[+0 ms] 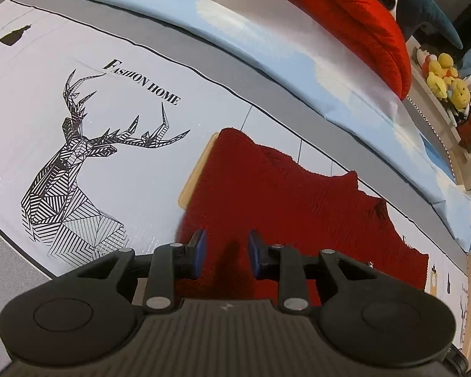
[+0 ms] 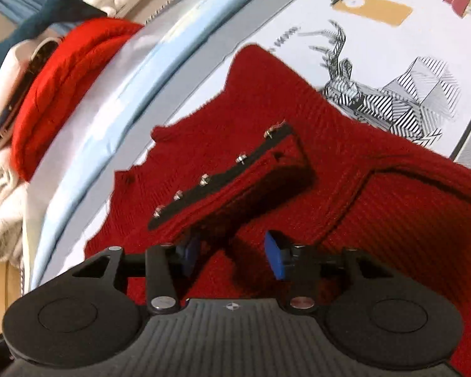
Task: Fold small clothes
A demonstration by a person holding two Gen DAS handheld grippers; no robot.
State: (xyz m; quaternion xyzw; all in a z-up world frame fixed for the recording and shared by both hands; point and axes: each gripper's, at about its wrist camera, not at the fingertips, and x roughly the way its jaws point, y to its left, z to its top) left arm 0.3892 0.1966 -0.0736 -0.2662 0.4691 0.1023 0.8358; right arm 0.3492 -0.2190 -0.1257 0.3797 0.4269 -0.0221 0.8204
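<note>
A dark red ribbed knit garment (image 2: 345,163) is spread flat on a pale printed mat with a geometric black-line deer figure (image 1: 78,157). A tan wooden board edge (image 1: 194,172) shows from under the knit's far-left side. A black placket strip with small metal buttons (image 2: 223,176) runs diagonally across the knit.

The left gripper (image 1: 226,248) is held just above the near part of the knit, blue pads set narrowly apart; no cloth is seen pinched between them. The right gripper (image 2: 232,254) is set at medium width above the cloth below the placket, with nothing between the pads.

Judgement: the step appears to be taking hold of an edge for a fold. It would be done well if a single layer at the hem or side seam is pinched by both grippers at matching points, the button strip is avoided, and the knit is lifted evenly so the ribbing is not stretched.

Beyond the mat, a light blue sheet (image 1: 267,40) and a bright red folded knit (image 1: 361,15) are noted. Yellow plush toys (image 1: 446,78) are seen on a shelf.
</note>
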